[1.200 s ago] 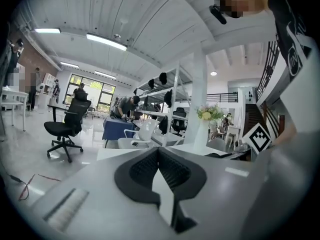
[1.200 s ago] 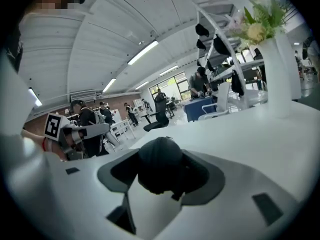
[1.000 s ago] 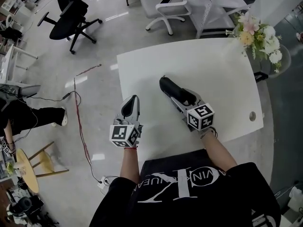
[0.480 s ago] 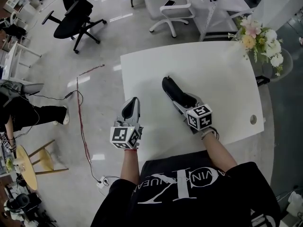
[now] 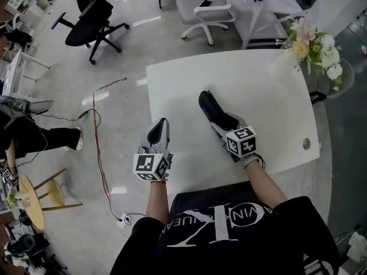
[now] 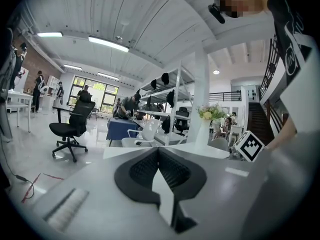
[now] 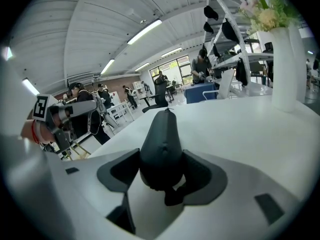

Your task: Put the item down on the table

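The right gripper (image 7: pixel 162 176) stays clamped on the dark item (image 7: pixel 161 136), which has crept slightly farther out over the white table (image 5: pixel 269 90). I cannot tell whether it touches. The release looks still to come. The left gripper (image 6: pixel 159 170) hangs closed and empty.

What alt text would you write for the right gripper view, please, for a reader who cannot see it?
The right gripper has its jaws shut on a dark tapering item that points out over a white table. A white vase of flowers stands at the far right, with an office behind.
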{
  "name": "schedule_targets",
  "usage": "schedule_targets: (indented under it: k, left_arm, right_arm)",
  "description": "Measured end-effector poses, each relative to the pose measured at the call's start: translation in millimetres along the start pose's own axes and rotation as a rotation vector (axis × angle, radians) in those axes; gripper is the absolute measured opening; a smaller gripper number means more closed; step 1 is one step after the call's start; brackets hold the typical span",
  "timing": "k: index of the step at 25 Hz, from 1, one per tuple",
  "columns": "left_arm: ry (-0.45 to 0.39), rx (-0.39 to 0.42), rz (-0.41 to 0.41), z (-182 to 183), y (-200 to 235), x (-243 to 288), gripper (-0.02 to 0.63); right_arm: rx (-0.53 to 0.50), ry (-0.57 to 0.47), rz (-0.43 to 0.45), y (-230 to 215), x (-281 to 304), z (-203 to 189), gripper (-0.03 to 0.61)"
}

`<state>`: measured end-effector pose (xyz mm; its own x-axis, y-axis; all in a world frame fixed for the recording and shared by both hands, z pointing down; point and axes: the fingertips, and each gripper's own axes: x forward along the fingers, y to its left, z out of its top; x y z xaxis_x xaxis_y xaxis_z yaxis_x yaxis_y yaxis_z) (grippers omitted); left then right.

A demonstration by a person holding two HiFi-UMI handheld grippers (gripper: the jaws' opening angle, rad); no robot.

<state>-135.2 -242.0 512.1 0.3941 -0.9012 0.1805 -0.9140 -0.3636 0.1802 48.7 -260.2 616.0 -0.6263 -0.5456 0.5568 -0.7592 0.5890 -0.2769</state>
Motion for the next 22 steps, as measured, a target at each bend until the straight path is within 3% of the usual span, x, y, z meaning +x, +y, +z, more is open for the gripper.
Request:
schedule_targets:
  k: [22]
  left_arm:
    - [0.007,-0.006,-0.019,-1,-13,6,0.012]
  right_arm:
    - [0.019,-0.049,-0.061,-23,-25,10,0.256]
